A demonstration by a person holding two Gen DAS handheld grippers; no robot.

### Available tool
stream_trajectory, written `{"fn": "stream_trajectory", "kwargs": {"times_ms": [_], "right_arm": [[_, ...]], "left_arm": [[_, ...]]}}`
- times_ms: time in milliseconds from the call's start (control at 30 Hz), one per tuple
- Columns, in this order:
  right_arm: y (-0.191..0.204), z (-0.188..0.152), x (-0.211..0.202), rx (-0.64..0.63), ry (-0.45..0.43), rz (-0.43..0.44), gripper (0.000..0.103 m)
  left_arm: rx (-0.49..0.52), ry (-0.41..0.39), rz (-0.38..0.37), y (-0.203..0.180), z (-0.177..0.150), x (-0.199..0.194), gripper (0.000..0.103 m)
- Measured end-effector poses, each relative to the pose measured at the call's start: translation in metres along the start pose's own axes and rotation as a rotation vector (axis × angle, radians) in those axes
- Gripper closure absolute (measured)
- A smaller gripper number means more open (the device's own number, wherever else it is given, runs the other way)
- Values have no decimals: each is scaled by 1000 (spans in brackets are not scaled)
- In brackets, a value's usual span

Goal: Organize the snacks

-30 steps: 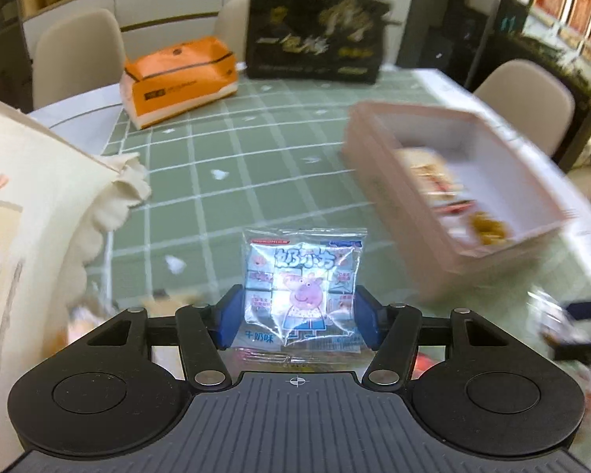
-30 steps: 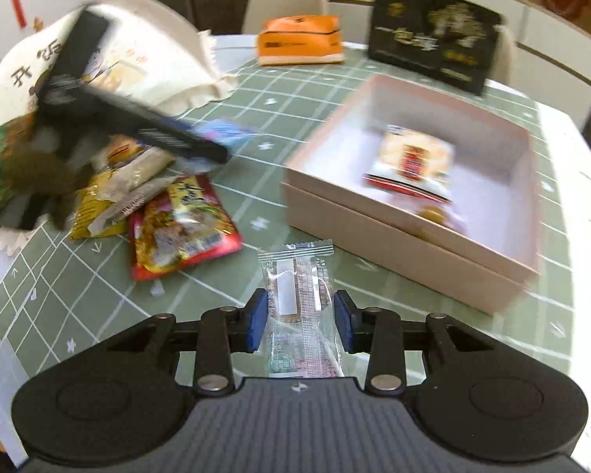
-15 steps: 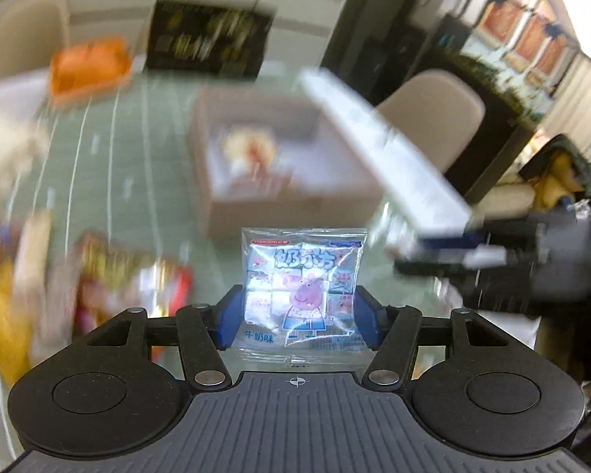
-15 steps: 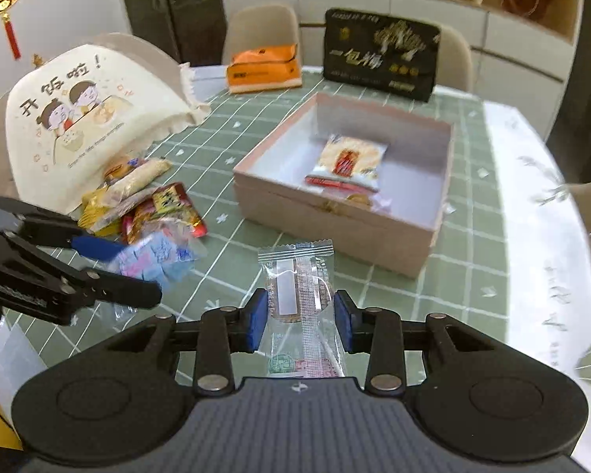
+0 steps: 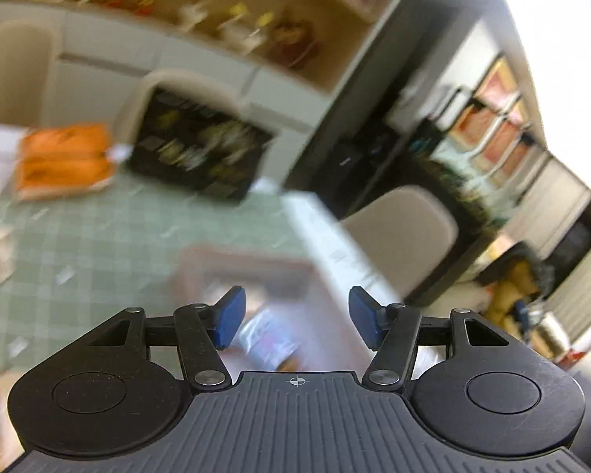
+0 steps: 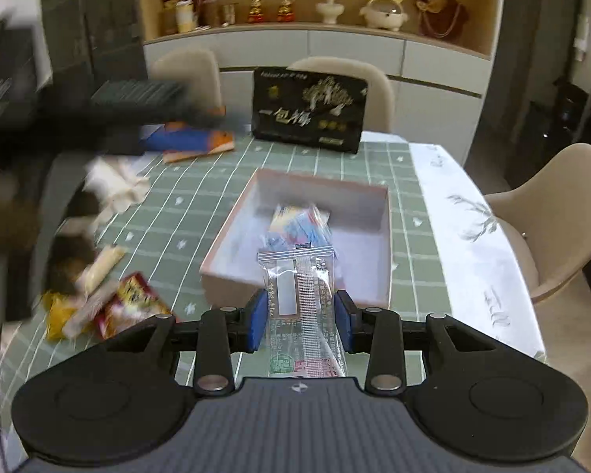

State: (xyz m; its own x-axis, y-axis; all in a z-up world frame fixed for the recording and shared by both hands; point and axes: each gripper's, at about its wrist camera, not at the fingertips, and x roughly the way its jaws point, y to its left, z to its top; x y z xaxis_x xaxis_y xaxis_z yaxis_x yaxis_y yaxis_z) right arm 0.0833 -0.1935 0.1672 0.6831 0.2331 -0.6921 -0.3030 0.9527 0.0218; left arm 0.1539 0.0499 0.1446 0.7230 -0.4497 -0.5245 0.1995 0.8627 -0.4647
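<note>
In the left wrist view my left gripper (image 5: 297, 317) is open, with nothing between its blue pads. Below it a blurred blue-and-white snack packet (image 5: 268, 335) lies inside the pink box (image 5: 248, 260). The right wrist view shows that same blue packet (image 6: 299, 224) in the pink box (image 6: 232, 280), on top of other snacks. My right gripper (image 6: 299, 315) is shut on a clear-wrapped snack bar (image 6: 299, 295), held above the box's near wall. The left gripper (image 6: 118, 110) is a dark blur high at the left.
Loose snacks, one a red packet (image 6: 130, 303), lie on the green checked cloth left of the box. A black gift box (image 6: 309, 108) and an orange tissue pack (image 5: 63, 157) stand at the far edge. A cream bag (image 6: 118, 185) sits at the left, a beige chair (image 6: 551, 216) at the right.
The left gripper has let go of the blue packet, which now lies in the box, and has swung up. The right gripper rose over the box, still holding its bar.
</note>
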Motion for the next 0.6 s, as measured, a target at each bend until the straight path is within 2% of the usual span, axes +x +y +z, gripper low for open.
{"fn": "stream_trajectory", "kwargs": {"times_ms": [100, 167, 233, 300, 333, 367, 467, 600], "right_arm": [[-9, 35, 23, 22, 1, 3, 67], [-15, 58, 45, 24, -19, 13, 54], [-18, 75, 69, 22, 1, -10, 47], [-12, 81, 85, -6, 15, -53, 46], [-6, 78, 89, -12, 17, -52, 39], [0, 74, 92, -1, 22, -26, 31], [28, 53, 102, 66, 88, 130, 30], [78, 20, 123, 122, 174, 296, 30]], "left_arm": [[64, 50, 82, 18, -23, -16, 39], [82, 72, 178, 31, -44, -32, 39], [57, 80, 248, 53, -61, -51, 40], [35, 68, 329, 75, -74, -69, 40], [28, 61, 368, 83, -79, -76, 40], [15, 53, 417, 95, -82, -82, 40], [-51, 32, 501, 126, -84, -93, 40], [-116, 25, 497, 146, -91, -99, 40]]}}
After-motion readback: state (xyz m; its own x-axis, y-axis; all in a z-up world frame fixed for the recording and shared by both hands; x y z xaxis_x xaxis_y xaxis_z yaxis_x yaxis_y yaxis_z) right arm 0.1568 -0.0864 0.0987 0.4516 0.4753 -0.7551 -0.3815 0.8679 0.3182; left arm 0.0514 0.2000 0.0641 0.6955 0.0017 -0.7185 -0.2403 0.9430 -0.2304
